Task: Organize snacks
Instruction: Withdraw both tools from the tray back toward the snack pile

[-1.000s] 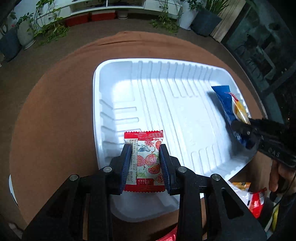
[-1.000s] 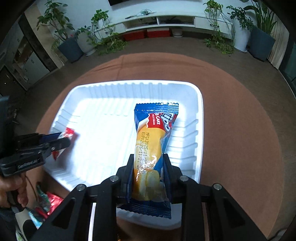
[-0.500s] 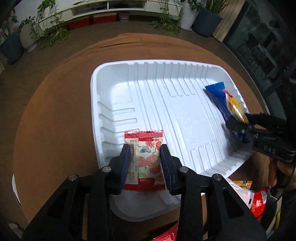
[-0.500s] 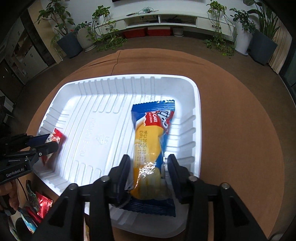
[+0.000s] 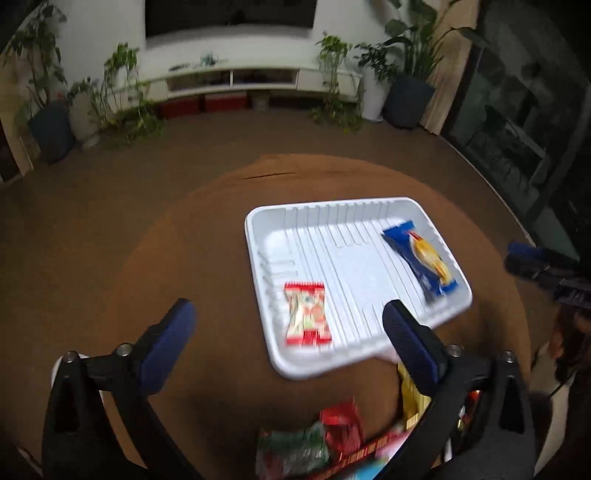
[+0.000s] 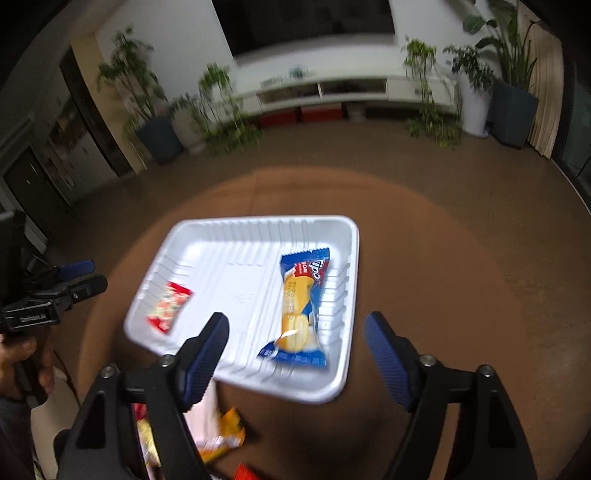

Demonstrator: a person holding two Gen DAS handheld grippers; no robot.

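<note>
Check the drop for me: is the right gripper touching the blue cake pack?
Apart. In the right wrist view the right gripper has its jaws spread wide, just opened, and the blue pack lies in the tray between them with bare tray either side.

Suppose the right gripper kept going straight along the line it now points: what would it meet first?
Probably the blue cake packet lying in the white tray, which sits between the open jaws of the right gripper; depth is uncertain, so it might meet the tray's near rim first.

Round brown table, potted plants, white low shelf, dark screen
</note>
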